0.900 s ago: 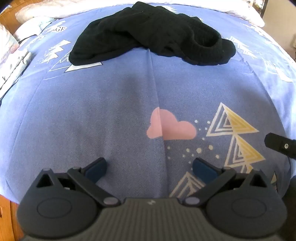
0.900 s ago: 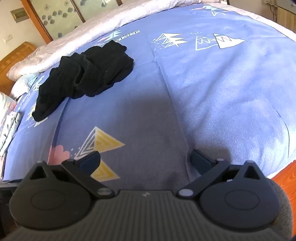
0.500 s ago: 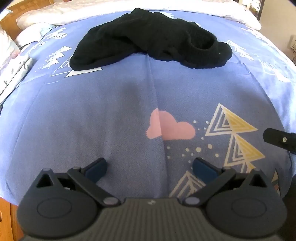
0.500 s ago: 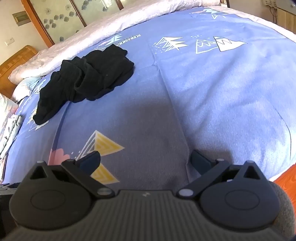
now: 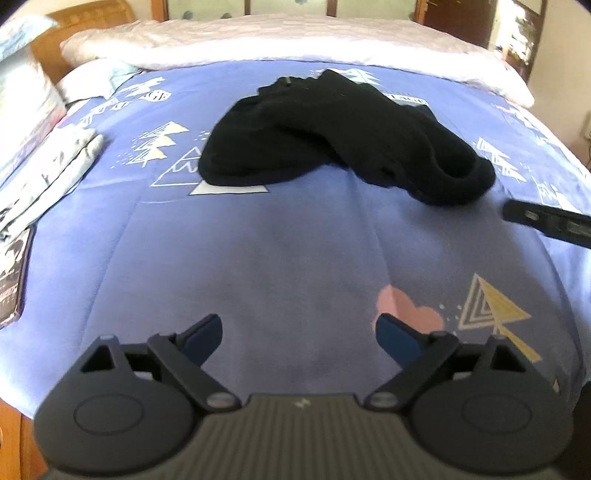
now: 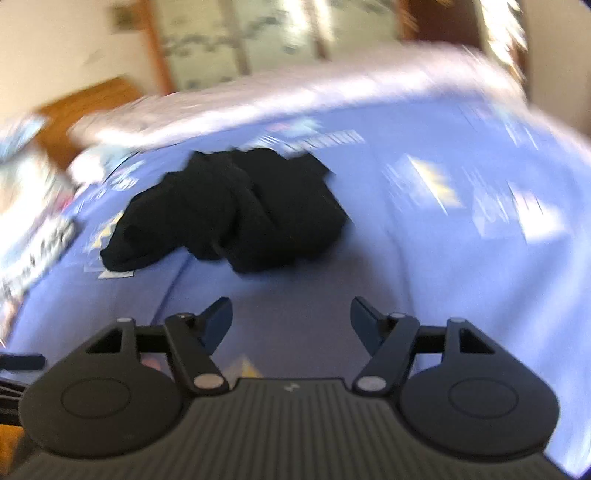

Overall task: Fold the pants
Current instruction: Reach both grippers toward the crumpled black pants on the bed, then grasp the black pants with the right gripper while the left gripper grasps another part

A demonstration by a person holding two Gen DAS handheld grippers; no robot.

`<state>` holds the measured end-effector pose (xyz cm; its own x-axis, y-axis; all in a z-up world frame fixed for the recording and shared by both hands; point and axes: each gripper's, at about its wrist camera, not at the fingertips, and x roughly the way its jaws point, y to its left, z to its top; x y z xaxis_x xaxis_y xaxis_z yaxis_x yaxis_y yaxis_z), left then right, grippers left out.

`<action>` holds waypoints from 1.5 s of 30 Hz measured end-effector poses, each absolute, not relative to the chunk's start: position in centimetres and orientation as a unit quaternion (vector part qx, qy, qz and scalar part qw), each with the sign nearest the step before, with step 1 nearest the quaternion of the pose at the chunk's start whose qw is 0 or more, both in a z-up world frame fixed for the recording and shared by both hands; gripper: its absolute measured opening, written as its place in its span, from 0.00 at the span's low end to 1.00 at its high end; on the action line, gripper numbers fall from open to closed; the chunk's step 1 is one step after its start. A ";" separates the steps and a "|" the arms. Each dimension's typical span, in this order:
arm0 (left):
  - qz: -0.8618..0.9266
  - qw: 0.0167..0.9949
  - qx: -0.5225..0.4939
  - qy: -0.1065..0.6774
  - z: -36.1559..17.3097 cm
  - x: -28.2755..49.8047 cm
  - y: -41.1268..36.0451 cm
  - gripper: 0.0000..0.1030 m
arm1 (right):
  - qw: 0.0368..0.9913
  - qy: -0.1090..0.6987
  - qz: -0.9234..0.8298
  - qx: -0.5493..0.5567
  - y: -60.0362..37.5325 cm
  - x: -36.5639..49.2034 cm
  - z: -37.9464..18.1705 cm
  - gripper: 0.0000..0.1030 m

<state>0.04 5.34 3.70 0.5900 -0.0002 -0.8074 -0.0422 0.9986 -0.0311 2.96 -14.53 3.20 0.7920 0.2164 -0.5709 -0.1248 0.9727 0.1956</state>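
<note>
Black pants (image 5: 340, 136) lie crumpled in a heap on the blue patterned bedspread (image 5: 258, 251), toward the far middle of the bed. They also show in the blurred right wrist view (image 6: 229, 210). My left gripper (image 5: 298, 335) is open and empty, low over the near part of the bed, well short of the pants. My right gripper (image 6: 291, 321) is open and empty, closer to the heap's near edge. One finger of the right gripper (image 5: 546, 219) pokes into the left wrist view beside the pants' right end.
A folded light-patterned cloth (image 5: 48, 173) and a dark booklet (image 5: 11, 273) lie at the bed's left edge. White pillows and quilt (image 5: 295, 40) run along the far side under a wooden headboard (image 5: 88, 22). The bed's wooden frame (image 5: 11, 435) shows at the near left.
Both grippers have tilted up and moved toward the pants; the heap now sits lower and nearer in each view. The right gripper moved fast, blurring its view. Both jaws stayed open.
</note>
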 end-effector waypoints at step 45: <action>-0.043 0.882 -0.090 0.461 4.7 -0.4 8.3 0.10 | 0.919 0.279 0.262 0.091 -10.9 -4.2 5.2 0.07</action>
<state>-0.43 8.29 4.72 0.5706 -0.1582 -0.8058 -0.0072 0.9803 -0.1975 -4.23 -10.88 5.18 0.7068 0.5334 -0.4647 -0.4314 0.8456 0.3144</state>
